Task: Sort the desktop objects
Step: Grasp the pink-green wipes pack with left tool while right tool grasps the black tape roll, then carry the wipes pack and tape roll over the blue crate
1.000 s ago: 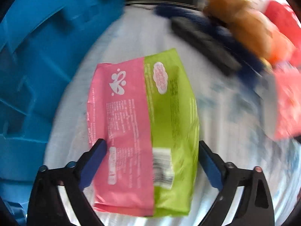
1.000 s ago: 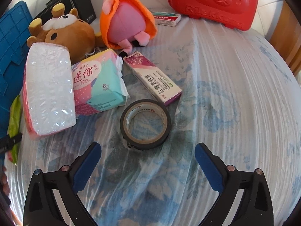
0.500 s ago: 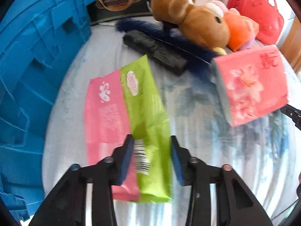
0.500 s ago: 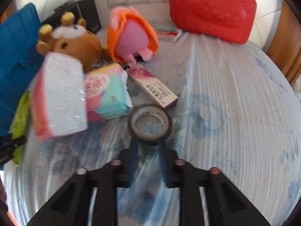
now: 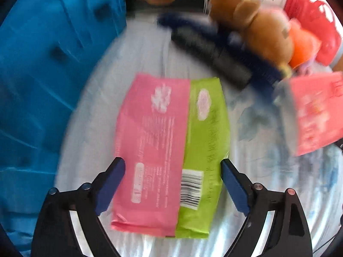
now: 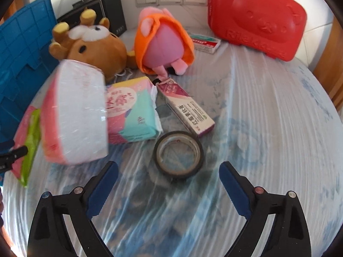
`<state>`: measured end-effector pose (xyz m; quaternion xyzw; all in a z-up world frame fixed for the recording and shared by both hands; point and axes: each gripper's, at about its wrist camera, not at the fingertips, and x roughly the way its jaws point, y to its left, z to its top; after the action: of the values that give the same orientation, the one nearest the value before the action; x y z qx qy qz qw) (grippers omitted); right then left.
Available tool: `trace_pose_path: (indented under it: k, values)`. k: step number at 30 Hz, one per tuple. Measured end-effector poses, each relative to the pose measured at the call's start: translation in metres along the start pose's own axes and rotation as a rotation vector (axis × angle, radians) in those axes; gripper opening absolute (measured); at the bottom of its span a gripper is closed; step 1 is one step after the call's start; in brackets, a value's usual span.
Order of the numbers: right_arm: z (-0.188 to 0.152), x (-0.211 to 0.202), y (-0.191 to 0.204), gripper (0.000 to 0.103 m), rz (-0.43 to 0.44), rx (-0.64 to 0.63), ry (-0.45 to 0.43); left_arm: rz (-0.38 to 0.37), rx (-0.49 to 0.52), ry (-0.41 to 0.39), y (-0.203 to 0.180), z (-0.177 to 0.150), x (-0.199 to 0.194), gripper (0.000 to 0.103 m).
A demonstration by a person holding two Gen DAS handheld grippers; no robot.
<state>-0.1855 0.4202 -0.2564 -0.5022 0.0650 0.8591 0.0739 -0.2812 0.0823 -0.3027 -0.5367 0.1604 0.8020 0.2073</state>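
- A blue plastic crate fills the far left of the tabletop, which is wrapped in clear film over a blue floral print; it looks the likely home for sorted items, so any lift should clear its rim before release.
- A red bear-embossed case stands at the far right, well apart from both tools.
- A brown bear plush and an orange-hooded pink plush sit side by side at the far edge.
- A pink tissue pack lies left of centre, beside a smaller pink-and-teal pack.
- The pink-and-green packet lies flat, label up, between the spread jaws of the left tongs, which have just been opening; the pads stand clear of both long edges. Judged best: lower straight, keep centred, and squeeze the packet's width evenly so the soft film does not buckle.
- A purple-and-white carton rests just beyond the tape.
- The roll of tape lies flat just ahead of the right tongs, whose jaws have also just been opening and hold nothing. Judged best: advance a little, then straddle the ring across its full width.
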Motion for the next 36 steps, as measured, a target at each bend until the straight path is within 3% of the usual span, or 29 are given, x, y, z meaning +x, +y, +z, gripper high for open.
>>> trace_pose_path:
  k: [1, 2, 4, 6, 7, 9, 11, 13, 16, 19, 25, 29, 36]
  values:
    - [0.001, 0.007, -0.001, 0.095, 0.001, -0.003, 0.009, -0.003, 0.002, -0.001, -0.007, -0.009, -0.003, 0.103]
    - [0.002, 0.014, -0.002, 0.093, 0.003, -0.005, 0.022, 0.021, 0.02, 0.004, -0.01, -0.01, 0.003, 0.103]
    - [0.0, 0.022, -0.003, 0.066, -0.026, -0.012, 0.019, 0.028, 0.011, -0.048, -0.01, -0.009, 0.004, 0.103]
    - [-0.001, 0.021, -0.004, 0.057, -0.025, -0.02, 0.011, 0.012, -0.009, -0.019, -0.006, -0.004, 0.008, 0.103]
    - [-0.001, 0.02, -0.005, 0.057, -0.012, -0.008, 0.011, 0.016, -0.009, -0.006, -0.007, -0.002, 0.01, 0.103]
    - [-0.004, 0.014, -0.007, 0.057, -0.014, 0.004, 0.003, 0.023, 0.001, -0.019, -0.008, 0.0, 0.007, 0.089]
    - [-0.007, 0.001, -0.008, 0.057, -0.014, 0.016, -0.021, 0.056, 0.047, -0.038, -0.016, -0.001, 0.001, 0.06]
    - [-0.012, -0.017, -0.009, 0.056, -0.021, 0.021, -0.053, 0.037, 0.092, -0.052, -0.025, -0.004, -0.007, 0.044]
    - [-0.023, -0.042, -0.005, 0.056, 0.002, 0.025, -0.078, 0.012, 0.098, -0.057, -0.028, -0.007, -0.013, 0.041]
    - [-0.035, -0.063, 0.005, 0.056, 0.011, -0.001, -0.092, -0.036, 0.067, -0.057, -0.024, -0.011, -0.019, 0.03]
    - [-0.047, -0.094, 0.033, 0.056, 0.036, -0.041, -0.128, -0.071, 0.034, -0.128, -0.009, -0.026, -0.052, 0.02]
    - [-0.049, -0.113, 0.057, 0.056, 0.062, -0.077, -0.162, -0.095, 0.029, -0.208, -0.006, -0.04, -0.093, 0.014]
    - [-0.039, -0.162, 0.098, 0.056, 0.084, -0.15, -0.262, -0.142, 0.043, -0.374, -0.007, -0.048, -0.163, 0.012]
